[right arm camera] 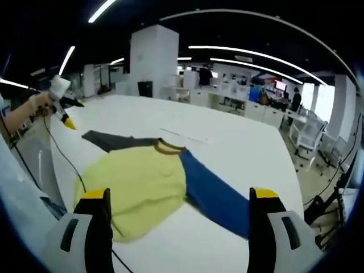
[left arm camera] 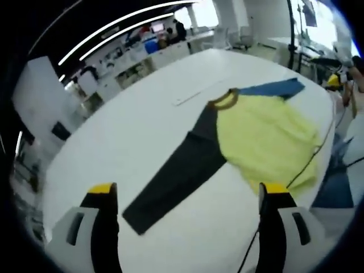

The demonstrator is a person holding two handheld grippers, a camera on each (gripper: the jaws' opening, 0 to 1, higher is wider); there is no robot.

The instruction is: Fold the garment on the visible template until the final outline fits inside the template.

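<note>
Garment (left arm camera: 259, 139) spread flat on table (left arm camera: 142, 119), sleeves out for folding; left claw (left arm camera: 190, 207) and right claw (right arm camera: 179, 213) apart, holding nothing

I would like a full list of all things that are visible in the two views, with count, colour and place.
garment: one, yellow body with brown collar, one dark grey sleeve, one blue sleeve; spread flat on the table.
table: one, white, large, under the garment.
cable: one, black, thin, running across the yellow body near its edge.
strip: one, white, lying on the table beyond the collar.
desks and chairs: several, white, in the background.
left gripper: one, white with yellow-tipped black fingers, open, above the grey sleeve.
right gripper: one, same colours, open, above the yellow body.
</note>
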